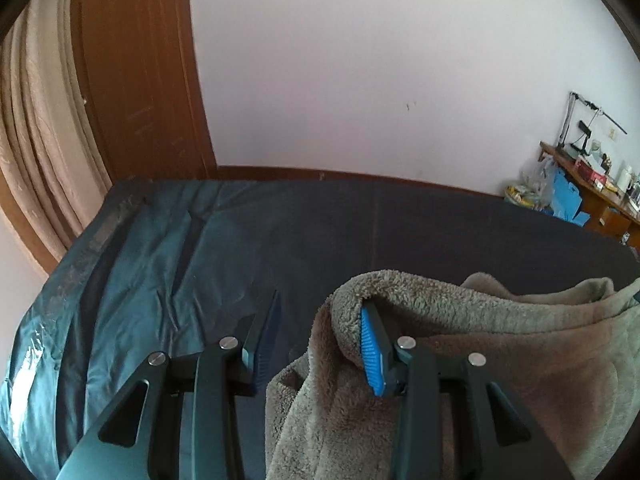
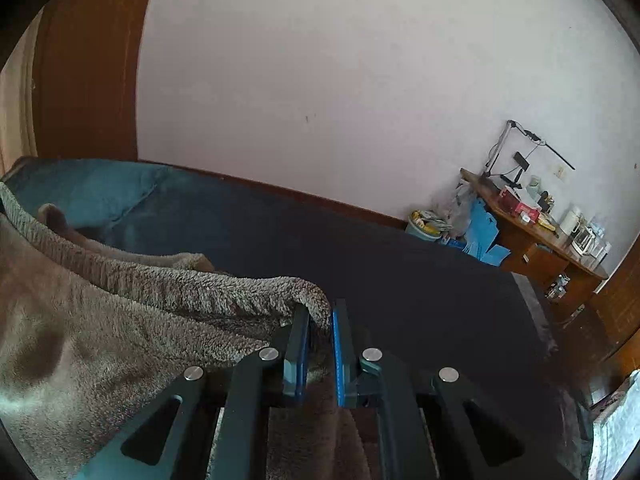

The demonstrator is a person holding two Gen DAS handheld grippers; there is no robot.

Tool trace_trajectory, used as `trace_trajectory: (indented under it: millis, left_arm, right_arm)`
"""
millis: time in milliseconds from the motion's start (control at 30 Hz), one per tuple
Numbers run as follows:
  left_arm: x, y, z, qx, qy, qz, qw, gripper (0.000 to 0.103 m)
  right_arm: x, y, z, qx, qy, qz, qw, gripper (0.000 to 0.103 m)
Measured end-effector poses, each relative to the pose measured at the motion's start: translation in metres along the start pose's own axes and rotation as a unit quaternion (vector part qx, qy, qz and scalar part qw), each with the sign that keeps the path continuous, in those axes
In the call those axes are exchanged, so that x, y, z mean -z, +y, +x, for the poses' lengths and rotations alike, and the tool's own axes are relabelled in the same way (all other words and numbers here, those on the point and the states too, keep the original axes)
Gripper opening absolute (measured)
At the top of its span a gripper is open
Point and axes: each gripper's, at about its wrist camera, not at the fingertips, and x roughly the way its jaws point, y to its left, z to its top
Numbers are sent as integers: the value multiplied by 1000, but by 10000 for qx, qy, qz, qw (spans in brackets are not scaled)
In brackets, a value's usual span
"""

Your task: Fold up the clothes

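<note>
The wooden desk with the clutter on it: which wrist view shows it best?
The right wrist view: the wooden desk shows its top, front and clutter, with blue bags beside it. In the left wrist view the same desk sits squeezed at the right edge, smaller and partly cut off.

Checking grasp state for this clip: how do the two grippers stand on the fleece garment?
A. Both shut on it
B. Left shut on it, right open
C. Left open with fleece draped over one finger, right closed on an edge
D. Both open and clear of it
C: the left gripper is spread wide, the garment hanging over one finger only, while the right gripper pinches a fleece edge.
</note>
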Motion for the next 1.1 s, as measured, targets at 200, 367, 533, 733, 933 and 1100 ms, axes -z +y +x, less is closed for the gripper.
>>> trace_trajectory:
  millis: [200, 367, 533, 733, 933, 1100]
  left_arm:
    - [4, -1, 10, -244, 358, -9, 9991, 84]
    - [4, 10, 10, 207, 638, -238, 9975, 84]
    - [-7, 20, -15, 501, 466, -419, 9968, 84]
    - [-16, 23, -48, 710, 222, -544, 9957, 84]
    - [-11, -18, -59, 832, 127, 568, 9948, 84]
    - [-1, -58, -64, 863, 71, 1656, 9824, 84]
  right_arm:
    - [6, -8, 5, -252, 113, 143, 9995, 10]
    - [4, -24, 5, -673, 145, 326, 9971, 12]
    - [-1, -42, -11, -1211, 73, 519, 9913, 16]
    - [-6, -47, -27, -1514, -134, 743, 9856, 21]
    - [-8, -42, -22, -1412, -21, 710, 9874, 21]
    - [-14, -40, -32, -1367, -102, 601, 9887, 24]
